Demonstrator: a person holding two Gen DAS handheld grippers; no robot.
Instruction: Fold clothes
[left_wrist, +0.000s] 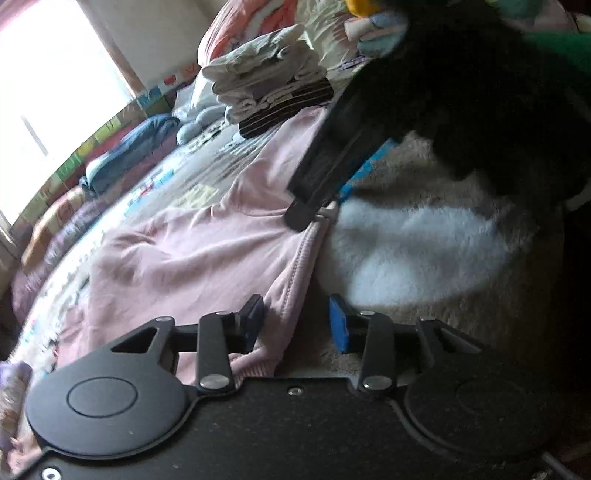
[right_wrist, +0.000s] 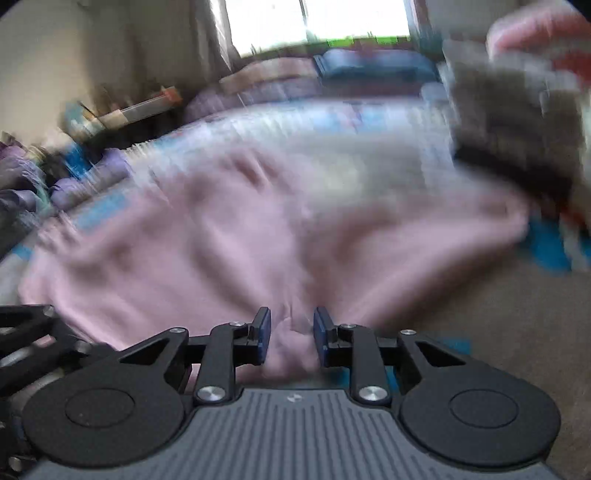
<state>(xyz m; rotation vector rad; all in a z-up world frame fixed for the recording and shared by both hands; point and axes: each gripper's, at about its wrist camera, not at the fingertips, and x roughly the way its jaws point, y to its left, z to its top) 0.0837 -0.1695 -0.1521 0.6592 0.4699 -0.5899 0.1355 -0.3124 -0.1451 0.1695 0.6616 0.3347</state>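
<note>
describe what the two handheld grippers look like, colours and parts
Both are matte black linkage tools. The left gripper has flat bars joined by silver rivets, two round raised discs on a speckled black body, and fingers tipped with blue pads. The right gripper has the same bars, rivets, discs and blue pads, but its body is grey with ribbed lines. No cables or sleeves show.
</note>
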